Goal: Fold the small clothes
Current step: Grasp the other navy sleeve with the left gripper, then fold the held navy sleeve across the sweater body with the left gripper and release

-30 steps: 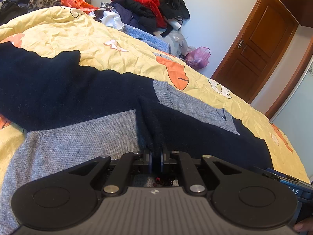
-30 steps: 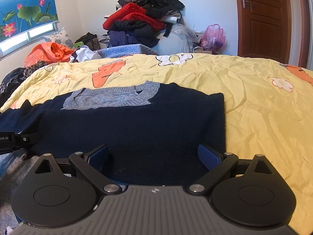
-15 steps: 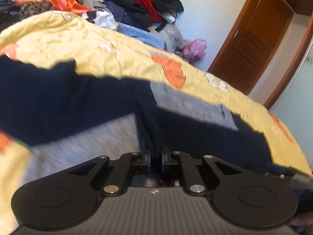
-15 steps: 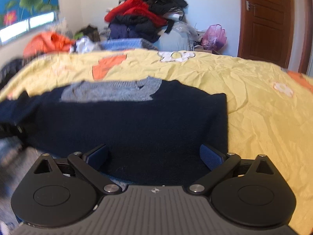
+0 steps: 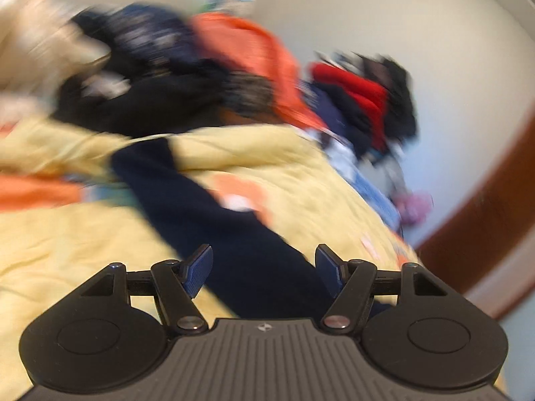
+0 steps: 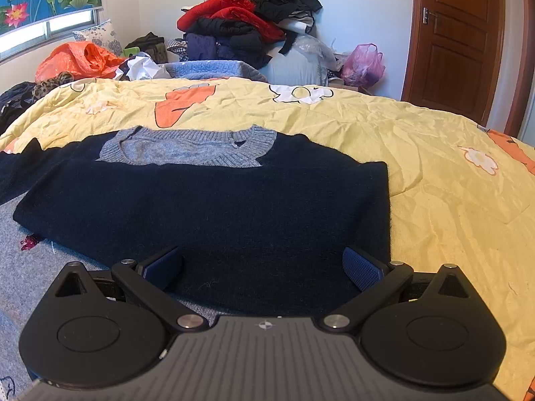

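Fingers: left gripper just opening, empty | right gripper wide | one sweater

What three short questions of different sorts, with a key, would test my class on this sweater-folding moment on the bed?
1. True or false: the right gripper is clamped on the navy sweater.
2. Multiple choice: the sweater's collar is (a) red, (b) grey, (c) yellow.
3. Short answer: what does the sweater lie on?

Key
1. False. Its jaws stand wide apart above the cloth, gripping nothing.
2. b.
3. A yellow quilt printed with orange shapes and white flowers.

Extra note: the left gripper has just been opening; a dark sleeve lies between its fingers, unpinched.
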Tool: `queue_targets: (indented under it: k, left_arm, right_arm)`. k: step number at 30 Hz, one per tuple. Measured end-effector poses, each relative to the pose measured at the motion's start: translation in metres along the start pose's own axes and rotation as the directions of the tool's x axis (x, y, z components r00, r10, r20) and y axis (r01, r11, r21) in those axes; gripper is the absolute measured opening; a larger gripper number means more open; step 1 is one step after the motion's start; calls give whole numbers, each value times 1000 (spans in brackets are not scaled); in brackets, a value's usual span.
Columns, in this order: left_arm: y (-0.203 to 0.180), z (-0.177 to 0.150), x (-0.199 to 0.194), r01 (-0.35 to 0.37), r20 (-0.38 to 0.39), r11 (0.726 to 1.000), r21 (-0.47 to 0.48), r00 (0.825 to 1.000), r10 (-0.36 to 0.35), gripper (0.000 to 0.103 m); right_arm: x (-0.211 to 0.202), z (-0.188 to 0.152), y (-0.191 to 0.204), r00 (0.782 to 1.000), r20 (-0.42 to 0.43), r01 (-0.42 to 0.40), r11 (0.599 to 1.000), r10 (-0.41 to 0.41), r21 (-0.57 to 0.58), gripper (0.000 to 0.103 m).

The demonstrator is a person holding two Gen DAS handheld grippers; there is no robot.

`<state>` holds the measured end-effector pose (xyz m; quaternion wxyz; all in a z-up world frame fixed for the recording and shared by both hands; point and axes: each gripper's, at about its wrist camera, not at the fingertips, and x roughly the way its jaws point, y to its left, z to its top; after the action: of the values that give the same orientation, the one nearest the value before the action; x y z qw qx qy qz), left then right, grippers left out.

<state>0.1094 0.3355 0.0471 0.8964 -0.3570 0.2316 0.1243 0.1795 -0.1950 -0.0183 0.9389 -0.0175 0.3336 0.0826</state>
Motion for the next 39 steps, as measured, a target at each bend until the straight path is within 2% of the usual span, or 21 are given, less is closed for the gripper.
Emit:
queue_targets:
  k: [2,4,7,10,18,19,20,21,23,26,28,30,32,33,35,37,39]
  left_arm:
    - [29,14,4,-15,6,995,-104,1000,16,68]
    - [49,26,14,-36,1,985,-167,999,37,68]
    - [66,40,24,-75,16,980,-185,997,80,68]
    - [78,48,40,-84,-12,972,-218,996,83,68]
    - [104,65,64,-123,17,953,-277,991,133,66]
    - [103,66,66,-126,25,954,-272,990,138,63]
    - [102,67,68,-130,35,957,-260,989,144,37]
    - [101,69,71,-135,25,958,-251,989,146,25]
    - [99,70,78,-151,-1,959,-239,988,155,14]
    - [86,71,78,-190,-4,968,-162,982,191,7]
    - [72,70,72,-227,14,967,-114,973,230,6]
    - [46,66,58,-228,67,973,-44,971,230,6]
    - [7,55,42,-217,132,973,75,970,206,6]
    - [-16,46,34,-212,162,965,152,969,187,6]
    - [-63,22,19,-163,198,940,299,974,106,5]
    - [-112,-11,6,-100,202,895,434,979,11,5]
    - [-156,-50,-3,0,156,839,545,983,-102,5]
  right_arm:
    - [0,0,0,1000,0,1,1000,-1,-1,103]
    - [0,0,0,1000,2,0,1000,0,2,103]
    - [0,0,0,1000,3,1,1000,-1,3,103]
    - [0,0,0,1000,2,4,1000,-4,0,103]
    - [0,0,0,1000,2,4,1000,-4,1,103]
    - [0,0,0,1000,2,4,1000,-4,1,103]
    - [0,0,0,1000,2,5,1000,-5,0,103]
    - [0,0,0,1000,2,5,1000,-5,0,103]
    - [0,0,0,1000,2,4,1000,-4,0,103]
    - [0,0,0,1000,2,4,1000,-4,0,103]
    - [0,0,0,1000,2,3,1000,-3,2,103]
    - [0,-1,-1,1000,3,2,1000,-2,3,103]
    - [0,-1,-1,1000,4,0,1000,0,7,103]
    - [0,-1,-1,1000,4,-1,1000,1,8,103]
    - [0,-1,-1,1000,4,0,1000,0,7,103]
    - [0,-1,-2,1000,5,-2,1000,2,9,103]
    - [-1,-1,-3,1000,7,-7,1000,7,16,103]
